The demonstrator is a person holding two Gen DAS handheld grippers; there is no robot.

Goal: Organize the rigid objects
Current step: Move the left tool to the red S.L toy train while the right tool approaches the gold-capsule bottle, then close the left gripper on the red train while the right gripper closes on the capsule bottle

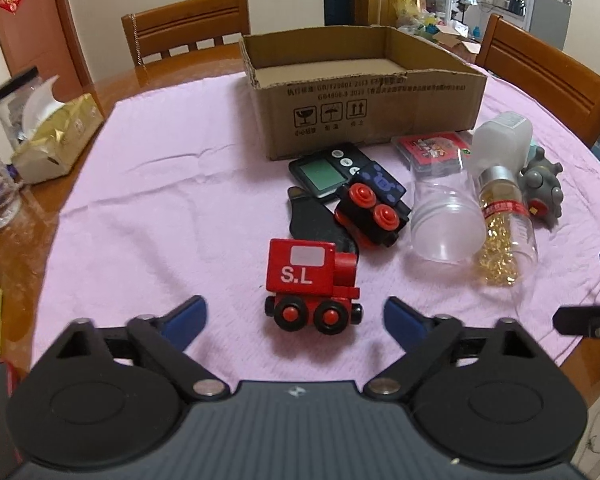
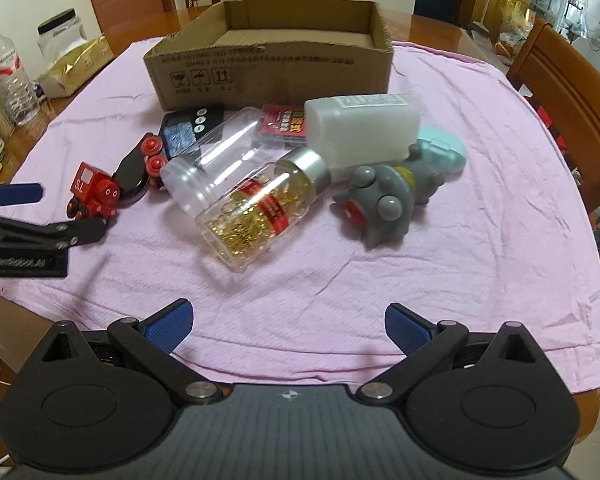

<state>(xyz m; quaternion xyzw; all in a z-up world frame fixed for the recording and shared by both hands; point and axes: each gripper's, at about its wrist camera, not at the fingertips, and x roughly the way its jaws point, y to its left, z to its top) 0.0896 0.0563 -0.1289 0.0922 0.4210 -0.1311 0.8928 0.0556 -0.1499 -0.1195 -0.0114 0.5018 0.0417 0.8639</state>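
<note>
hovering low over the pink-clothed worktop, the left gripper has its fingers wide apart, empty, just before the red toy train. the right gripper is equally wide and empty, near the gold-filled bottle. behind both stands the cardboard box.
</note>
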